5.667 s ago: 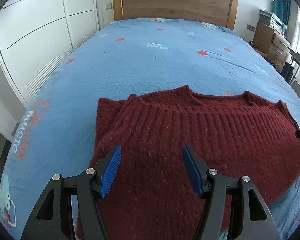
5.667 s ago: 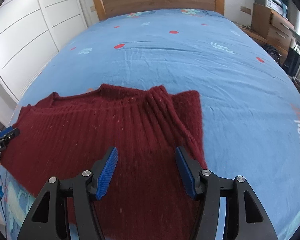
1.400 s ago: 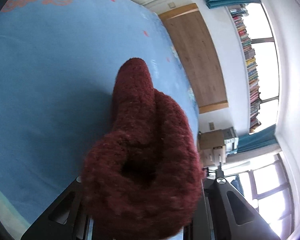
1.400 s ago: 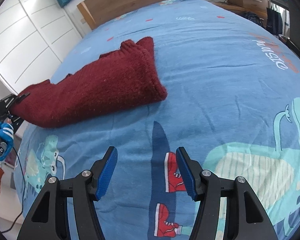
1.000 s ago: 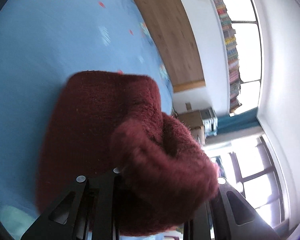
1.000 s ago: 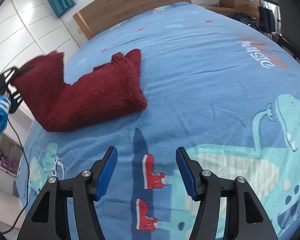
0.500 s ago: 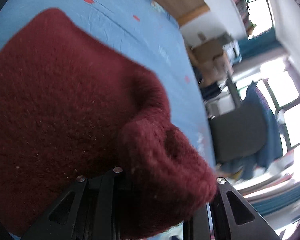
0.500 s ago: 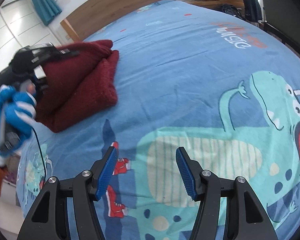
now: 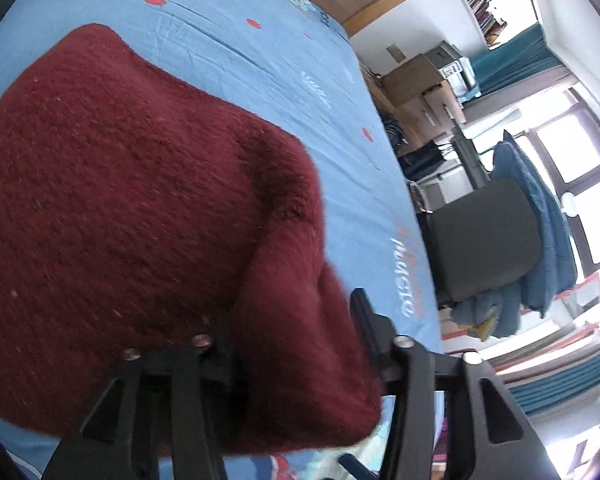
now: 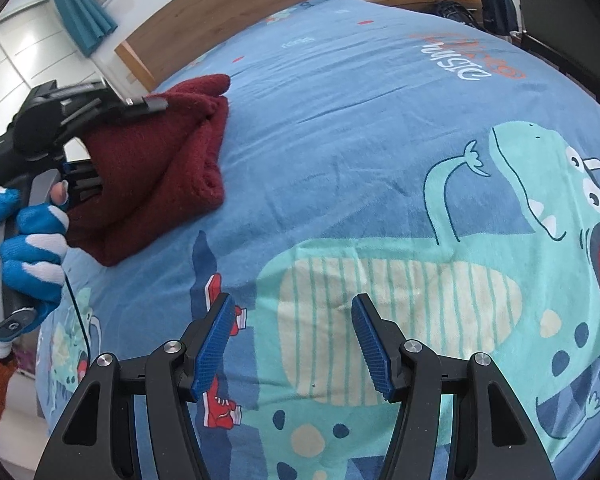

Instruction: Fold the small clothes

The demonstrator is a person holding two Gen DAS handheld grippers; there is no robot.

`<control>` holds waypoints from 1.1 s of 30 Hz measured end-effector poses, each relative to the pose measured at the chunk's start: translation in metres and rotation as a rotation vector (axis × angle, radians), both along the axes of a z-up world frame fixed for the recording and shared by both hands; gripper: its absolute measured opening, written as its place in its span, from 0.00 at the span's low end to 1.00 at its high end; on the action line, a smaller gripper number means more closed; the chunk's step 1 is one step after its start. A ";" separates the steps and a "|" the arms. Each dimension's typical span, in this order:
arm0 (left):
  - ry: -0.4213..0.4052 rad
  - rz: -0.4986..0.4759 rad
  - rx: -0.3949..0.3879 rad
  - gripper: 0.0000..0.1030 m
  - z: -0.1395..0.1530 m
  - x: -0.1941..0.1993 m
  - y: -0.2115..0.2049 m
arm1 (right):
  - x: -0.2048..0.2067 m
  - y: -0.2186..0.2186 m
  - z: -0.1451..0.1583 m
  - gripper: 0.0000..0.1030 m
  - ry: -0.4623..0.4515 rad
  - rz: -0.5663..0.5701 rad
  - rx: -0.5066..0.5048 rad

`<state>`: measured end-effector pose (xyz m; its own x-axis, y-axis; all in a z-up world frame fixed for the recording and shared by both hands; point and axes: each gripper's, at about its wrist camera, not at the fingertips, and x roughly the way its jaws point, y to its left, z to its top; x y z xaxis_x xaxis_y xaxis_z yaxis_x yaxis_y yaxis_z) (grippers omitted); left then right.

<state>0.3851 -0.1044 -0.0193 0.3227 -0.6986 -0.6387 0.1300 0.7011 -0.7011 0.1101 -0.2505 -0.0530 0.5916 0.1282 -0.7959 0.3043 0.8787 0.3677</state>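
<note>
A dark red knitted sweater [image 9: 140, 180] lies folded into a thick stack on the blue bed sheet [image 9: 260, 60]. In the right wrist view the sweater [image 10: 160, 152] sits at the left of the bed. My left gripper [image 9: 292, 320] is at its near edge with its jaws opening. The top fold still bulges between them and hides the left finger, while the right finger [image 9: 366, 320] shows beside the wool. My right gripper [image 10: 293, 304] hovers open and empty above the sheet's dinosaur print [image 10: 380, 300], well to the right of the sweater.
A blue-and-white gloved hand [image 10: 28, 232] holds the left gripper's handle by the bed's left edge. A wooden headboard [image 10: 220, 12] stands at the far end. Beyond the bed's right side are a dark chair [image 9: 484, 240] with blue cloth and a wooden dresser [image 9: 416, 80].
The left gripper swung the sweater's lifted end over onto the rest, making a folded stack, and its jaws have since spread, so the right finger now shows. The right gripper stayed open and dipped slightly.
</note>
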 end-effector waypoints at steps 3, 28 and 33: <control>0.013 -0.046 -0.014 0.45 0.006 0.004 -0.009 | 0.001 0.001 0.002 0.61 0.002 0.001 -0.004; -0.260 -0.228 0.263 0.45 0.063 -0.015 0.114 | 0.141 0.107 0.125 0.61 -0.259 0.342 -0.134; -0.267 -0.279 0.302 0.45 0.038 -0.018 0.109 | 0.198 0.114 0.095 0.61 -0.174 0.346 -0.182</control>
<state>0.3671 0.0044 0.0189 0.3294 -0.5778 -0.7467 0.4893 0.7808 -0.3884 0.3080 -0.1368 0.0416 0.6657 0.2097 -0.7162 -0.0728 0.9734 0.2173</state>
